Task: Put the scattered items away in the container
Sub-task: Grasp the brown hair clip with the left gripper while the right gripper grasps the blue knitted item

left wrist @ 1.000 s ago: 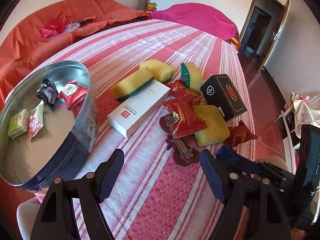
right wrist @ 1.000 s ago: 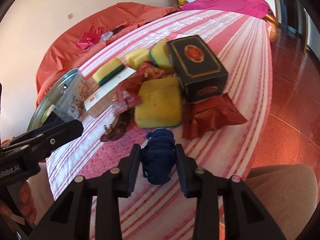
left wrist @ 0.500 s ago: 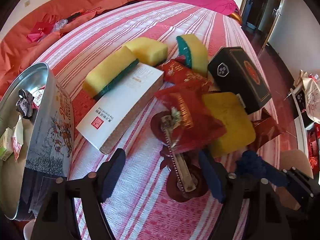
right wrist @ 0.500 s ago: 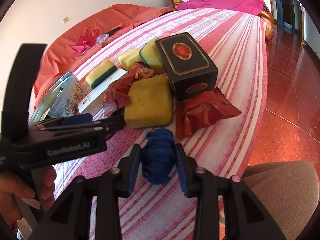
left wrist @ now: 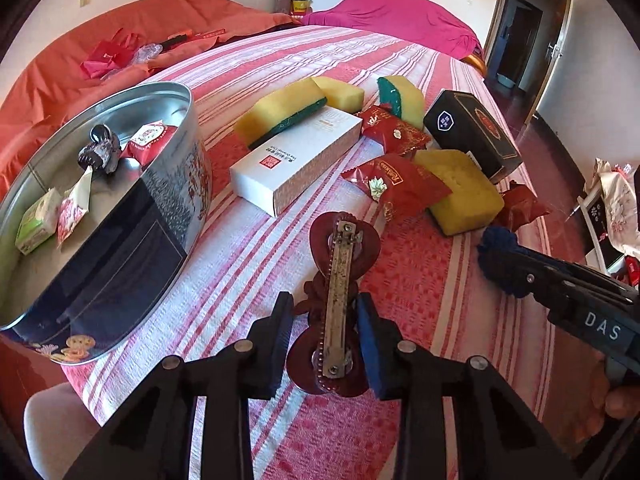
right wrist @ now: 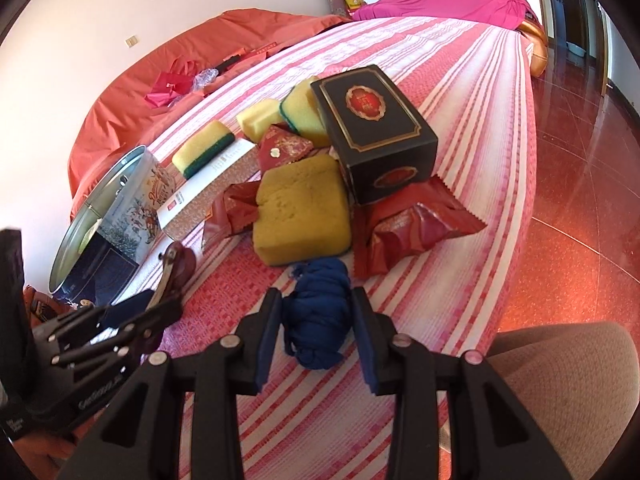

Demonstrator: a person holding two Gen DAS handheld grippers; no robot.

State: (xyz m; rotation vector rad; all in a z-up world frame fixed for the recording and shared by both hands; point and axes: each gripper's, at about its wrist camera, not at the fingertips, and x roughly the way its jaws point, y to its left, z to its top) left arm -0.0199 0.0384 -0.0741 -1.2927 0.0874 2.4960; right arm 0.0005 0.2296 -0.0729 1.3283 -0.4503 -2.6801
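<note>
Both claws are matte black plastic. The left claw (left wrist: 323,336) has blue pads on its fingers (left wrist: 370,344) and silver screws at the pivots; the right claw (right wrist: 316,326) matches, its side stamped with white lettering.

Bright daylight, warm red cast, glare on the glossy floor (right wrist: 580,184), strong fisheye bending, dark vignetted corners

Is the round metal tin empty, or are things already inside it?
Not empty: the round metal tin holds small packets and a dark wrapped piece on its floor.
</note>
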